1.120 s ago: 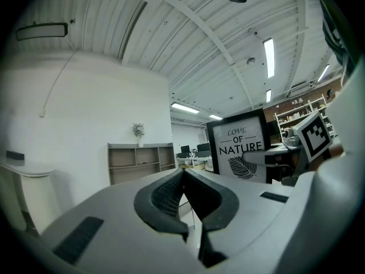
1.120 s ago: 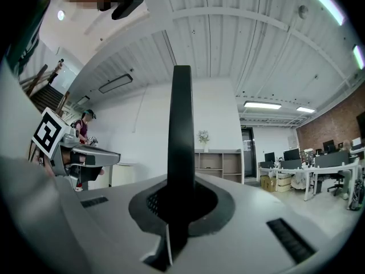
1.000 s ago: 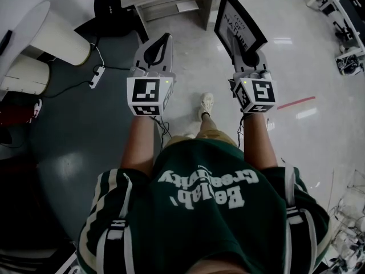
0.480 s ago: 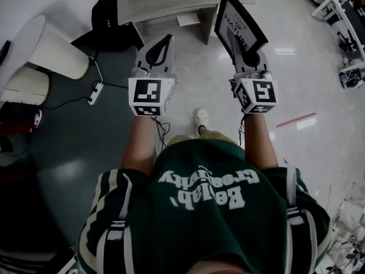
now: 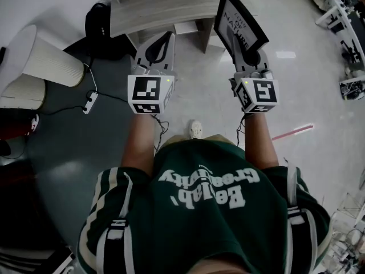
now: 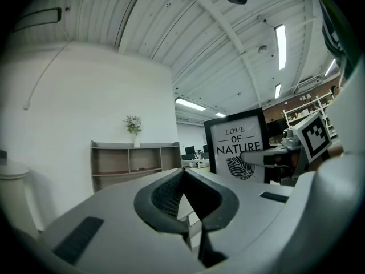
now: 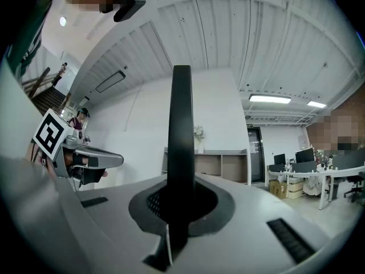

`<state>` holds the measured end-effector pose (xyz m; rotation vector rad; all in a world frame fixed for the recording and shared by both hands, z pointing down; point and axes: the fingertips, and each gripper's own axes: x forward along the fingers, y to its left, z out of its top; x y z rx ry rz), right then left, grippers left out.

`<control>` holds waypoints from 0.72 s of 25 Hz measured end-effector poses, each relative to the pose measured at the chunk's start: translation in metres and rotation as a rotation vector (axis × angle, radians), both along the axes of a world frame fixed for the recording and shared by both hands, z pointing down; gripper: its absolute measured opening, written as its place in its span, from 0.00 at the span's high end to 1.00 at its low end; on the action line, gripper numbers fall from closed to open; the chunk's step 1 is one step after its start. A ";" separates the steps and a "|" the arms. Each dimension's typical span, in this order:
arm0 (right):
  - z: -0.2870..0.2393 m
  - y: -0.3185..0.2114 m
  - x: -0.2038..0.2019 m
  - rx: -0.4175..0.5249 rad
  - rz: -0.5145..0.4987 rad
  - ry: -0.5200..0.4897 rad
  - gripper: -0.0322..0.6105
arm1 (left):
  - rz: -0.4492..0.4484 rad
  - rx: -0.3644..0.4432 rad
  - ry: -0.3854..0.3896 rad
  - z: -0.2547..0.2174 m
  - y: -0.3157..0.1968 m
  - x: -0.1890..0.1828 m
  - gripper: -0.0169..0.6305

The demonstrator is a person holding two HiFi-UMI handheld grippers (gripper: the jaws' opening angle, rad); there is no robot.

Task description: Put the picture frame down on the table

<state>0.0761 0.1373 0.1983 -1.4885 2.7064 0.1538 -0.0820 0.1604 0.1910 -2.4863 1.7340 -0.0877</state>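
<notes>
The right gripper (image 7: 181,203) is clenched on the lower edge of the picture frame (image 5: 239,23). In its own view the frame stands edge-on between the jaws as a dark upright bar. The frame is black-bordered, with a white print of a leaf under the words "LOVE OF NATURE". It is in the air, held upright and leaning slightly, just in front of the right end of the wooden shelf unit (image 5: 154,7) and touching nothing but the jaws.

The left gripper (image 6: 183,173) is closed with nothing in it, its jaw tips meeting. It points at the shelf unit's front edge, level with the right gripper and well apart from it.

Both grippers are held out ahead of a person in a green shirt (image 5: 211,210), whose pale shoe (image 5: 195,129) is on the glossy floor short of the shelf unit.

A small vase of flowers (image 6: 134,124) stands on top of the shelf unit, against a white wall. Left of the unit there is a black bag (image 5: 100,21), and further left two pale round drums (image 5: 54,47). A white power strip (image 5: 90,100) lies on the dark floor patch near them. A red strip (image 5: 292,132) marks the floor well to the unit's right.
</notes>
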 end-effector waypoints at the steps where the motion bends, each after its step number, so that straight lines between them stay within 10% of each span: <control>1: 0.002 -0.007 0.002 -0.001 -0.004 0.000 0.89 | -0.003 -0.002 -0.001 0.001 -0.007 0.002 0.94; 18: 0.012 -0.078 0.023 -0.001 -0.012 -0.019 0.89 | -0.017 -0.014 -0.016 0.013 -0.076 0.020 0.94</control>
